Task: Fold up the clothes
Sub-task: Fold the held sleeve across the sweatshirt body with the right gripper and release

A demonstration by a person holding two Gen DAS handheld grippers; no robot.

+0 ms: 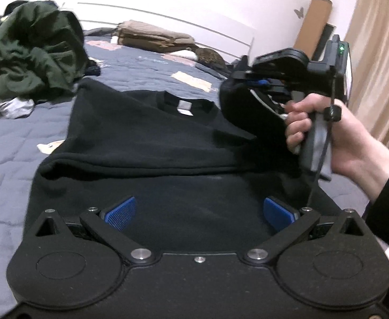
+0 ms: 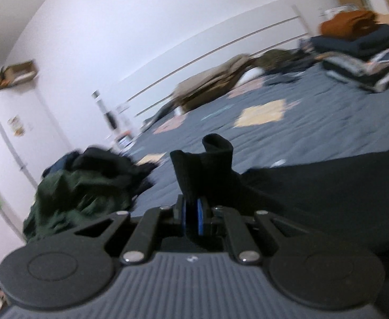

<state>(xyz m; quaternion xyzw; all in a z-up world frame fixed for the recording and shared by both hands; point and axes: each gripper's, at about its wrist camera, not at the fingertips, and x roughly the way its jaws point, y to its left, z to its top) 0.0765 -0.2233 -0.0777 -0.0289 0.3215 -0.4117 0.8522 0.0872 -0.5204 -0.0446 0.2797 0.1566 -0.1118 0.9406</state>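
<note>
Slippage is the main risk at this moment. The right claw (image 2: 191,219) has its blue pads pinched together on a bunched piece of the black sweatshirt (image 1: 146,133), apparently a sleeve or cuff, and only a short tuft of cloth stands up past the pads. A bite that shallow could pull free if the sleeve drags against the body of the garment, and the sleeve would then drop in a heap instead of lying flat across the chest.

The sweatshirt lies on the bed (image 1: 21,138), collar and white neck tag (image 1: 185,106) on its far side, with a fold already running across it nearer the left claw (image 1: 198,212). That claw hangs just above the near part of the sweatshirt with its jaws wide apart and nothing between them, so nothing pins the garment down. If the right hand (image 1: 335,135) carries the sleeve sideways with any tension, the whole sweatshirt could slide on the quilt and the existing fold could open or skew.

Beyond the sweatshirt's far left corner sits a dark green heap of clothes (image 1: 32,50), close to the shoulder. A sweatshirt that shifts that way might catch on it. Folded tan garments (image 1: 152,34) lie well beyond the collar and look safe from all this. The right wrist view is blurred, so how firmly the cloth is seated is hard to tell.
</note>
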